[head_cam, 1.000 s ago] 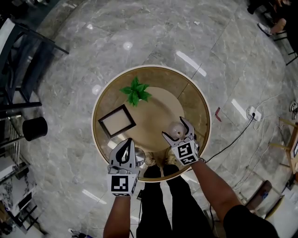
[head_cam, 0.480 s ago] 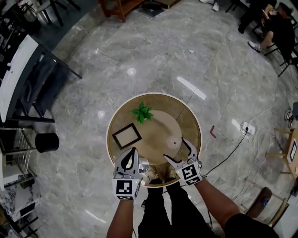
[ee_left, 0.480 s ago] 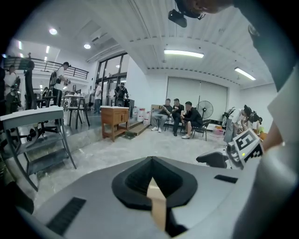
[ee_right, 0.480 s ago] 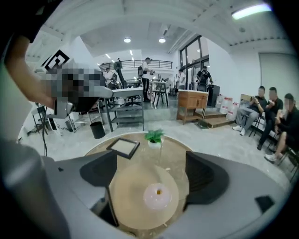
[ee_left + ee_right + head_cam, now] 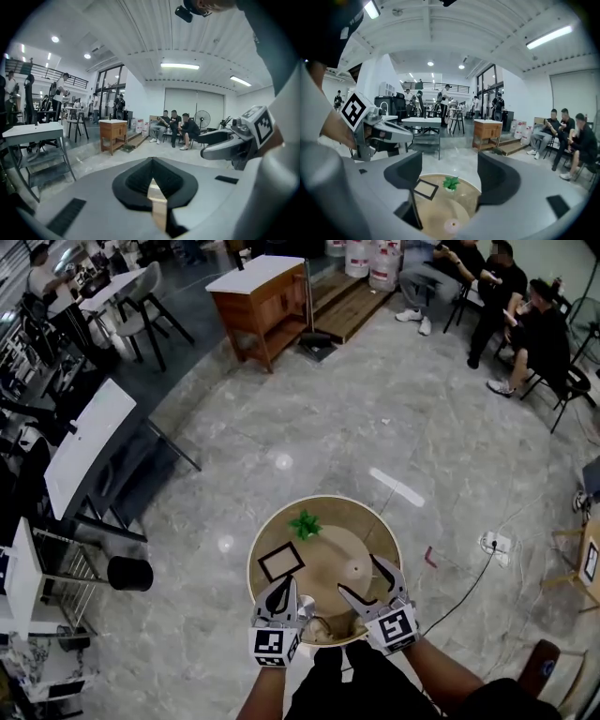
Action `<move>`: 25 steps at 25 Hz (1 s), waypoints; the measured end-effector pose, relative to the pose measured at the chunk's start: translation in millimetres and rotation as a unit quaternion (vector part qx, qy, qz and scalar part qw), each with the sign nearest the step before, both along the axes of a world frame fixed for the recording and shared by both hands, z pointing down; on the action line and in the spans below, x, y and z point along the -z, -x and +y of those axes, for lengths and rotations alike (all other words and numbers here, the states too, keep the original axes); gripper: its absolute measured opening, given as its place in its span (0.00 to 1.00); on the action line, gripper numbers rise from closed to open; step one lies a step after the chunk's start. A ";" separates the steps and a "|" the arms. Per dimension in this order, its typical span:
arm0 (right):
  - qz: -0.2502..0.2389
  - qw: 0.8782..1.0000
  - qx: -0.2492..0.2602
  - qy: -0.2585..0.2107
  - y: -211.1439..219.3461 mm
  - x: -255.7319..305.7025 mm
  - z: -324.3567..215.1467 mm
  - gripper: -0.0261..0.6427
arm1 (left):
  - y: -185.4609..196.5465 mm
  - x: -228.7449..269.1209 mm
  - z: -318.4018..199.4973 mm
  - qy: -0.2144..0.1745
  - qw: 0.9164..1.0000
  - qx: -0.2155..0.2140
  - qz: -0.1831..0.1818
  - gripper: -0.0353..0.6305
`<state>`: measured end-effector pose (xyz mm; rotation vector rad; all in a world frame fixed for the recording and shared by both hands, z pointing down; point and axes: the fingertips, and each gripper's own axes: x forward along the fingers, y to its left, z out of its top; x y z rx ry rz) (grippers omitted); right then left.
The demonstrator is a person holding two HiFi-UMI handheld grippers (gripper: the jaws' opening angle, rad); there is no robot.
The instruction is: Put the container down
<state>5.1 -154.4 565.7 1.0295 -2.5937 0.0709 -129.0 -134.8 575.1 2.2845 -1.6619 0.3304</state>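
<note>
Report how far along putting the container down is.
Done: the container stands on the round table, free of both grippers. In hand: nothing. The right gripper has its jaws closing with nothing between them, and the left gripper has its jaws together, empty. Left: nothing that shows, beyond perhaps drawing the grippers away.

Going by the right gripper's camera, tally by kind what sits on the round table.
Green plant: 1
Picture frame: 1
Small pinkish round container: 1
Total: 3
</note>
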 end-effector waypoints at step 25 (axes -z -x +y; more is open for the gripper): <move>-0.047 0.991 -0.026 -0.123 -31.3 157.5 36.5 0.04 | -28.0 128.2 11.8 -0.103 0.994 -0.030 0.018 0.04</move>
